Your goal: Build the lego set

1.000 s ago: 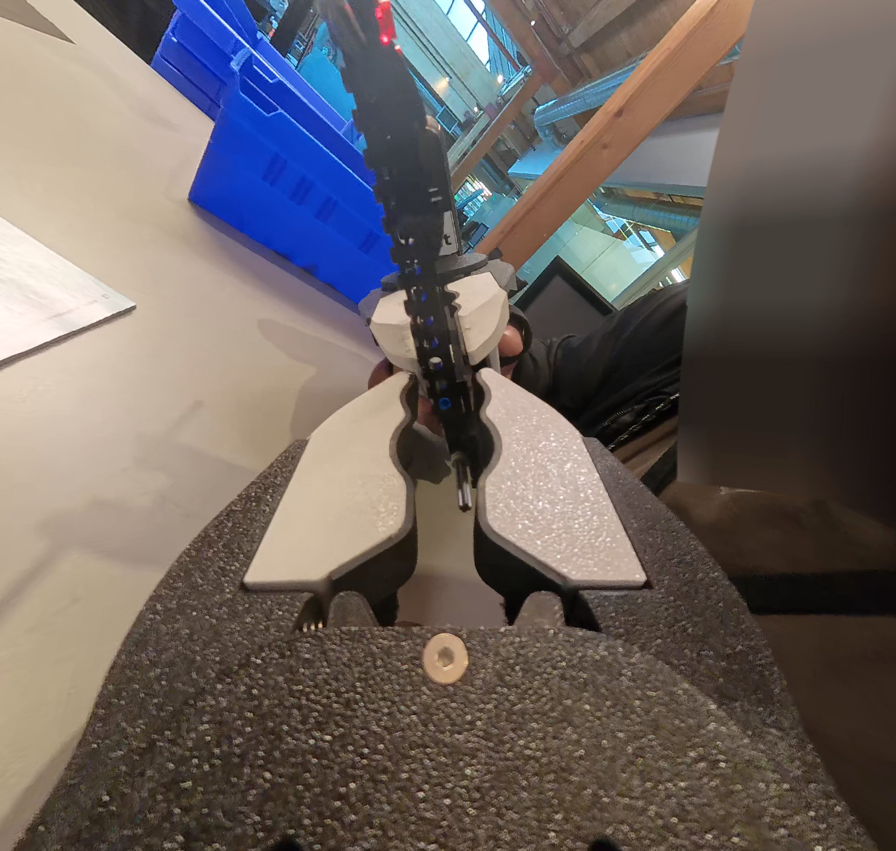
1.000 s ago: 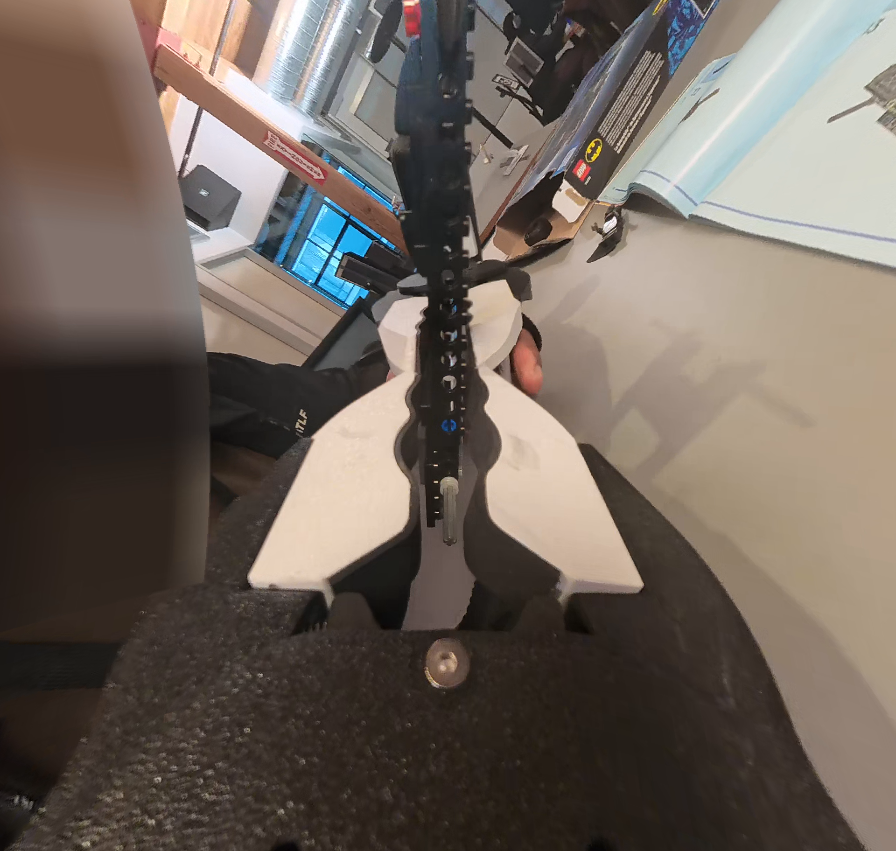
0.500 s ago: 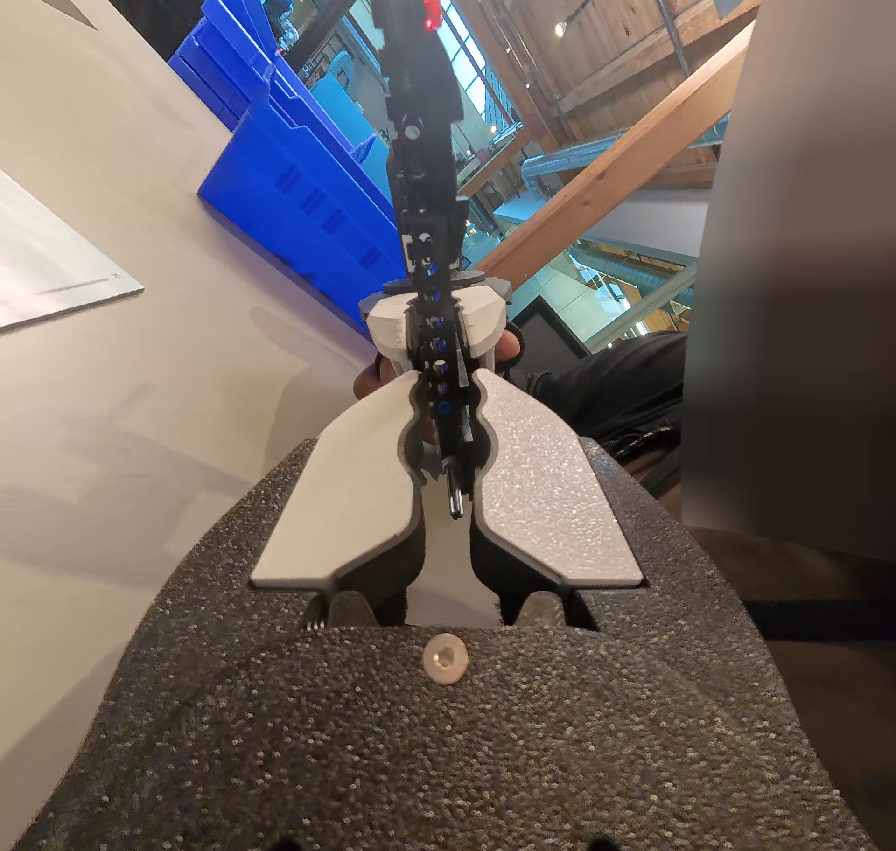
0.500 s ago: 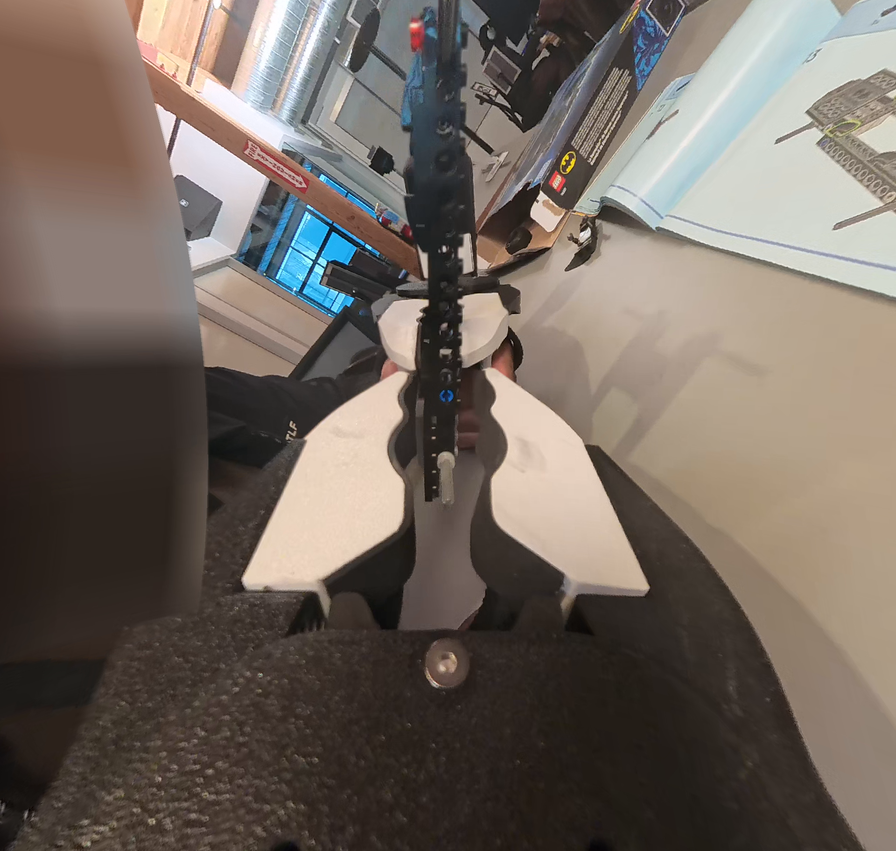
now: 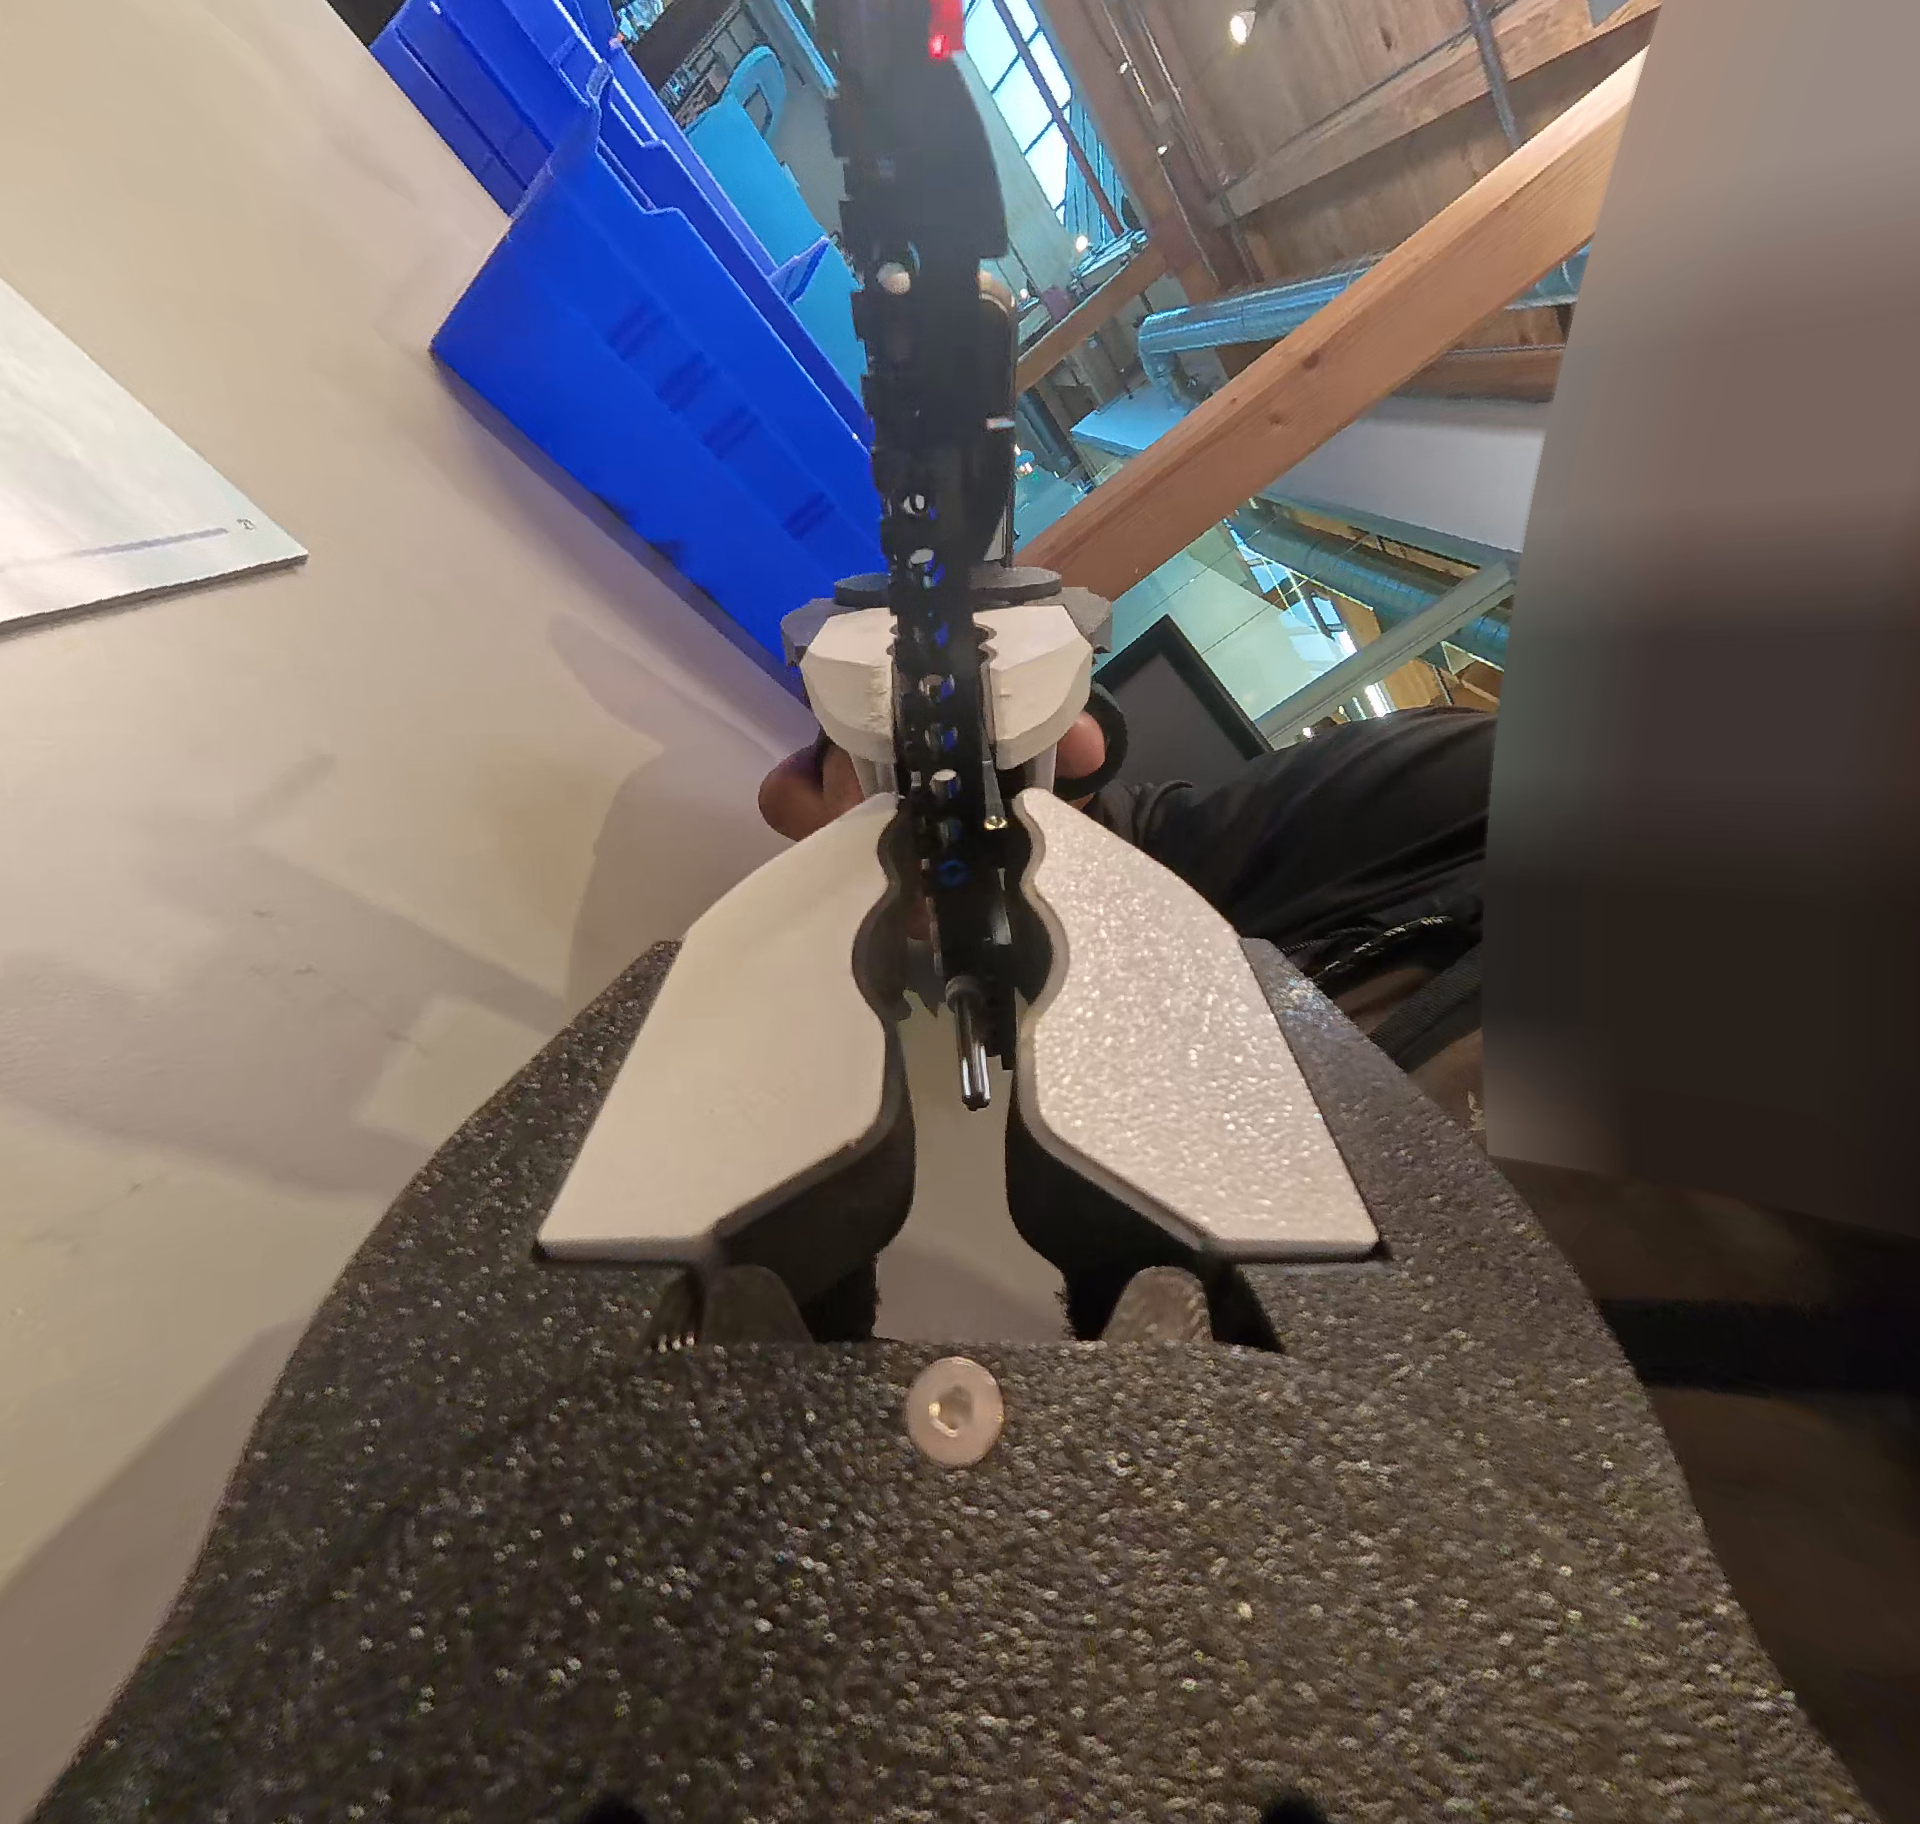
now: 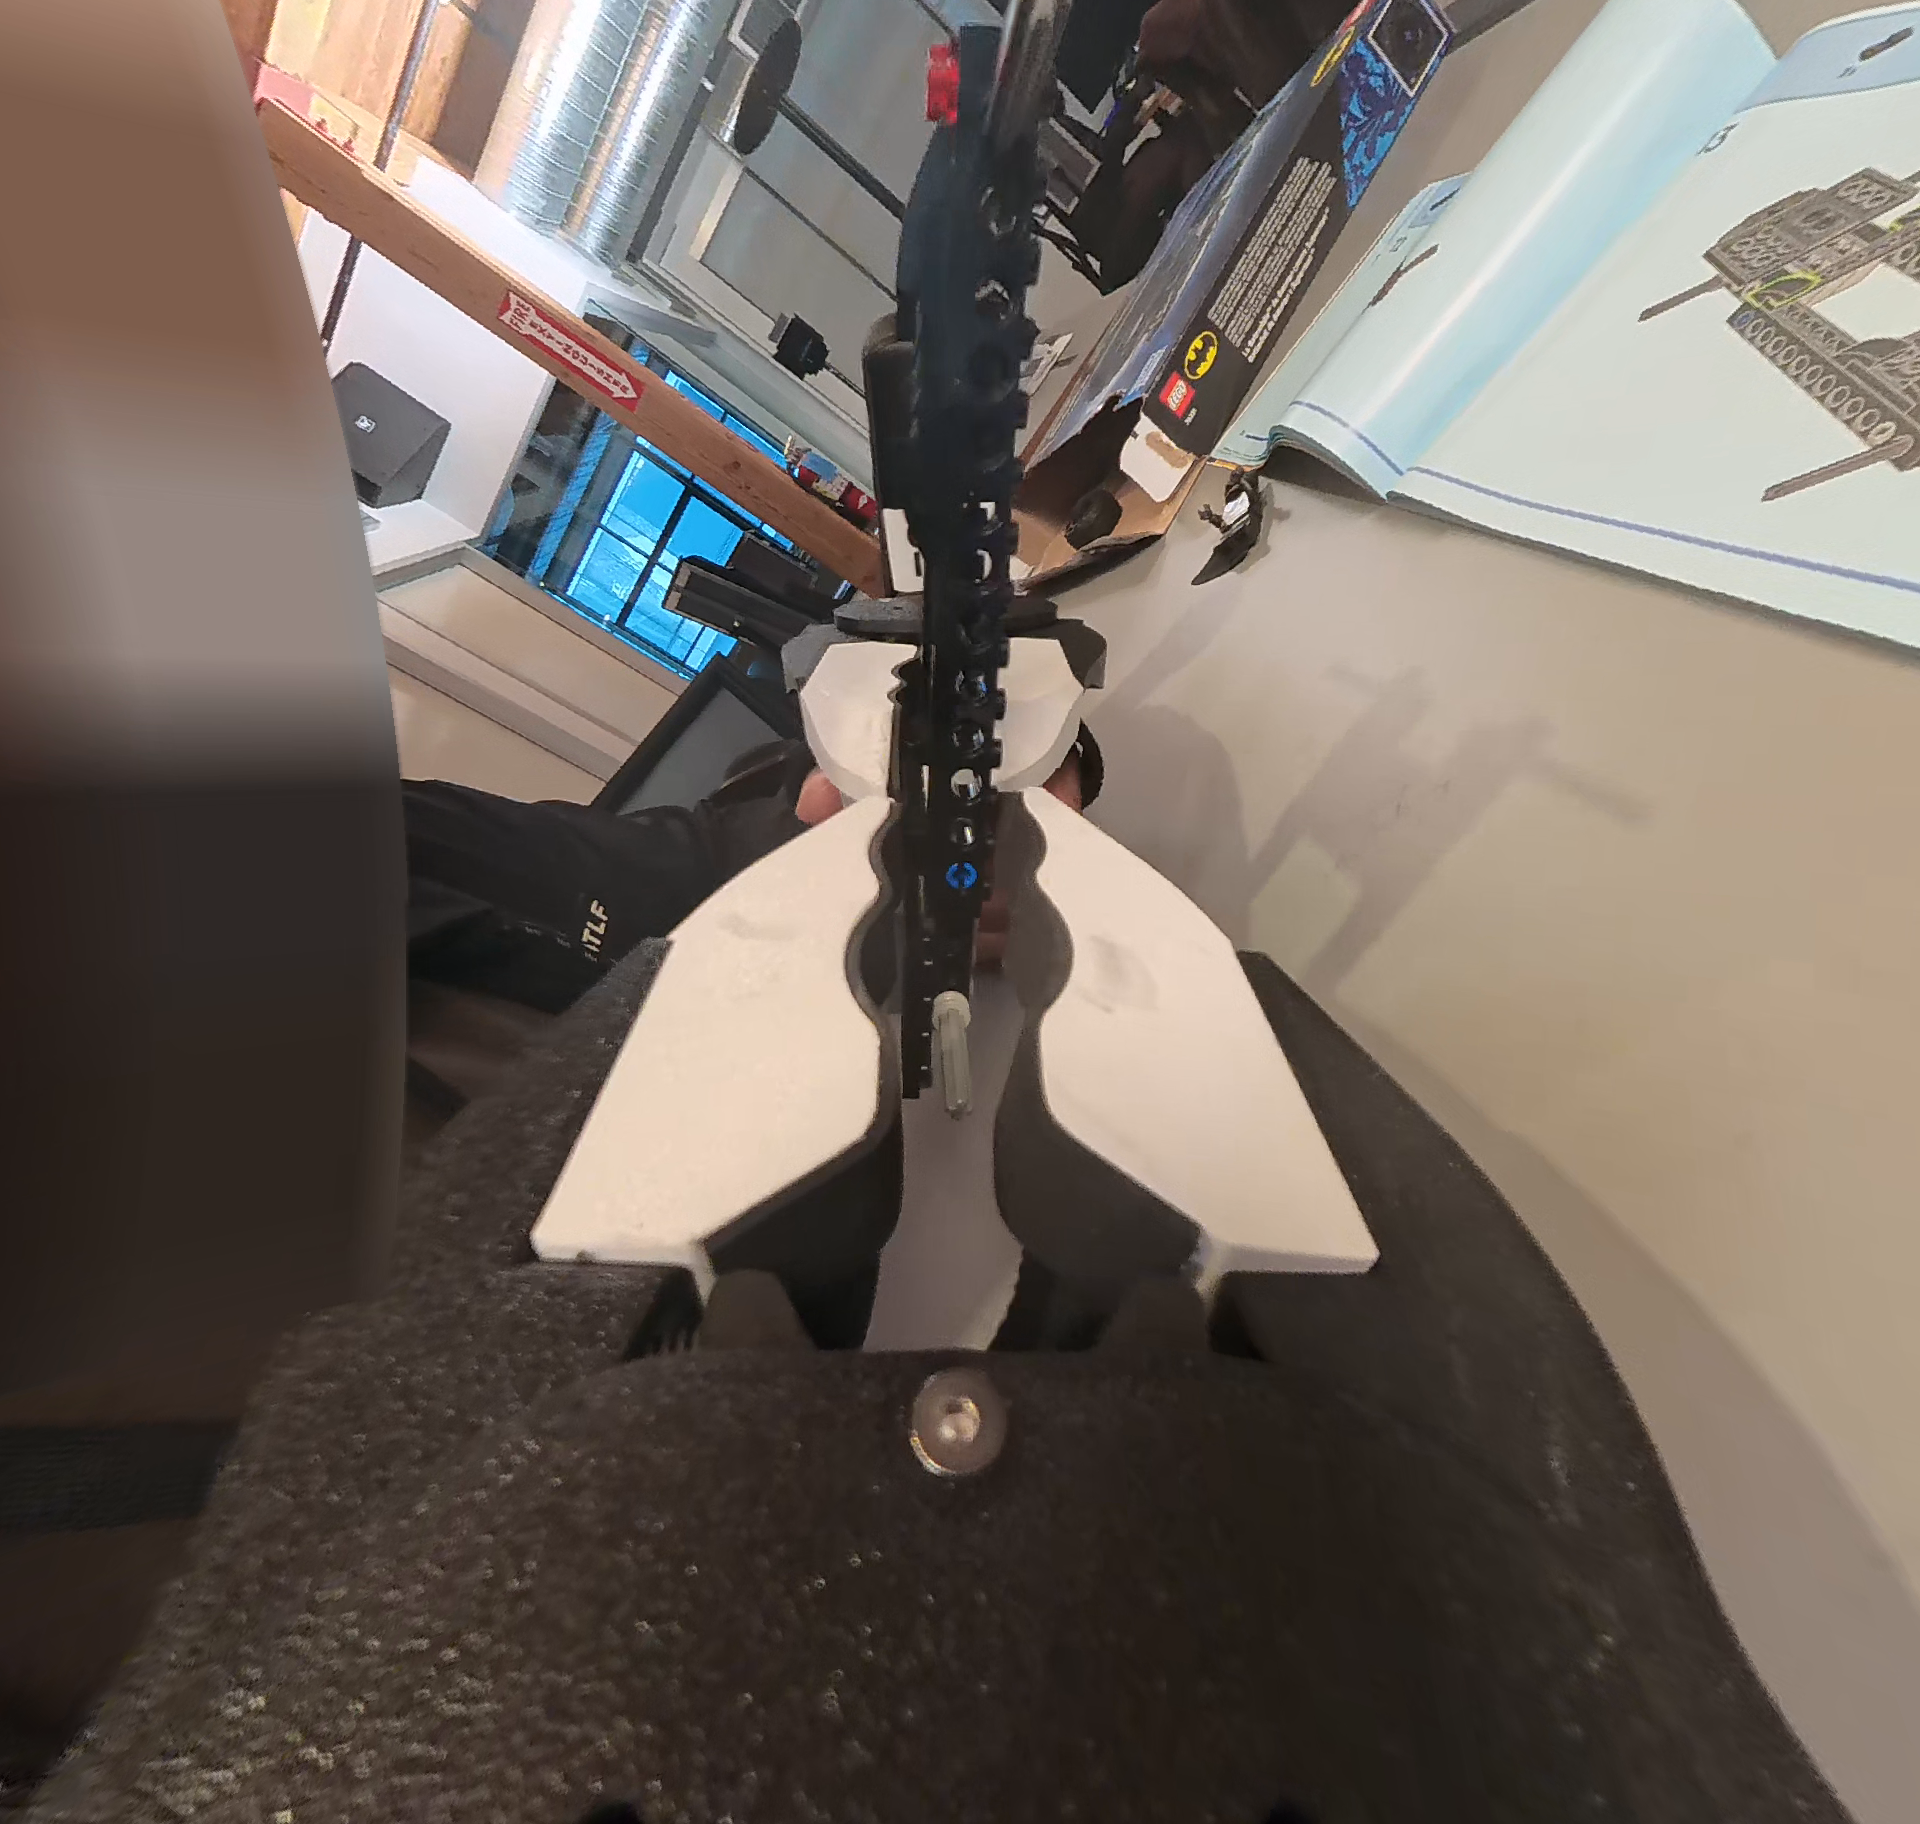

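- Since a second ago, the long black assembly of studded plastic beams [image 5: 925,216] has swung from a leftward lean to stand straight along the left wrist view. In the right wrist view more of the open pale-blue instruction booklet [image 6: 1610,320] has come into sight.
- Left gripper [image 5: 961,818]: its white fingers are clamped on the flat sides of one end of the assembly. A dark axle pin [image 5: 971,1047] pokes back between them.
- Right gripper [image 6: 956,818]: clenched on the other end of the same assembly [image 6: 966,372], with a light grey axle pin [image 6: 951,1036] sticking back. The two grippers face each other almost tip to tip, and the assembly is carried in the air beside the grey tabletop [image 5: 260,839].
- Handling, as I judge it: light, hard and stiff, with smooth plastic that could slip. The pressed joints may part under twisting or bending, so the perforated beam's flat sides are the sound place to hold, not the pins or the small red piece [image 5: 943,3] at the far end.
- Counts: one assembly, two grippers, one red piece, one axle pin seen at each end, one booklet and one dark printed cardboard box [image 6: 1278,247].
- Also, at least two stacked blue plastic bins [image 5: 644,361], one pale printed sheet [image 5: 94,486] and a few small black loose pieces [image 6: 1231,527], too small to count.
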`<state>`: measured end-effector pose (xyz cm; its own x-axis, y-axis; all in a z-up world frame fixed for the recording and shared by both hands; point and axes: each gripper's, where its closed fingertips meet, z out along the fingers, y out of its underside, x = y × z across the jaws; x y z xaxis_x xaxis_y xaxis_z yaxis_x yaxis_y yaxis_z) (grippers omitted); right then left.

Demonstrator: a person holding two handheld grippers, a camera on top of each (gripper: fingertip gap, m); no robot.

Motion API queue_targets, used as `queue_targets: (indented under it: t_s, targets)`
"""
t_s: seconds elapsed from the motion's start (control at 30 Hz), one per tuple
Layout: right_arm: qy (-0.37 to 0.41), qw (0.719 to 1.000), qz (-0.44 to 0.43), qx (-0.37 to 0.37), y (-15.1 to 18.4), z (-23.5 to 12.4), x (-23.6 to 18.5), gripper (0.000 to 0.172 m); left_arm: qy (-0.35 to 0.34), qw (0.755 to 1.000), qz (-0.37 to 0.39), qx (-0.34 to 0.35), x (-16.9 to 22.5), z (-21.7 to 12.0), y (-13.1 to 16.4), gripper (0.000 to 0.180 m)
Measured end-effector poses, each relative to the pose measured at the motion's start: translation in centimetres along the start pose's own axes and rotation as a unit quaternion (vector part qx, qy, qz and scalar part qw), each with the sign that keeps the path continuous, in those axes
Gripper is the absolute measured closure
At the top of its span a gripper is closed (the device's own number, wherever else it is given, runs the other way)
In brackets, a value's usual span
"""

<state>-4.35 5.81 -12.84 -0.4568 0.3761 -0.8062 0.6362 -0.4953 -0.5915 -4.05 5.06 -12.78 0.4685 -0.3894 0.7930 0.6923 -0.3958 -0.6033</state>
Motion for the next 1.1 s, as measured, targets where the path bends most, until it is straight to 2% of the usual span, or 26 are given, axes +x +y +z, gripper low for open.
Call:
queue_targets:
  t_s: [0.53,0.63,0.8,1.0,1.1]
  targets:
    - [-0.011,1.0,-0.009,0.012,-0.1,0.0,-0.2,0.156,0.02,1.0,-0.004,-0.014,0.4,0.0,0.2,0.165]
    - [0.001,0.999,-0.03,0.024,-0.4,-0.1,-0.1,0.156,0.032,0.999,-0.006,-0.012,0.6,-0.2,0.1,0.155]
    - [-0.003,0.999,-0.012,0.042,-1.0,-0.4,0.1,0.156,0.014,1.0,0.01,-0.011,0.2,-0.3,0.0,0.152]
    - [-0.012,0.999,-0.015,0.037,-0.6,-0.1,-0.3,0.156,0.001,1.0,0.021,-0.004,0.0,-0.2,-0.1,0.155]
    - [-0.012,0.999,-0.03,0.031,-0.3,0.1,-0.5,0.156,0.003,0.999,0.047,-0.001,0.5,-0.1,0.0,0.165]
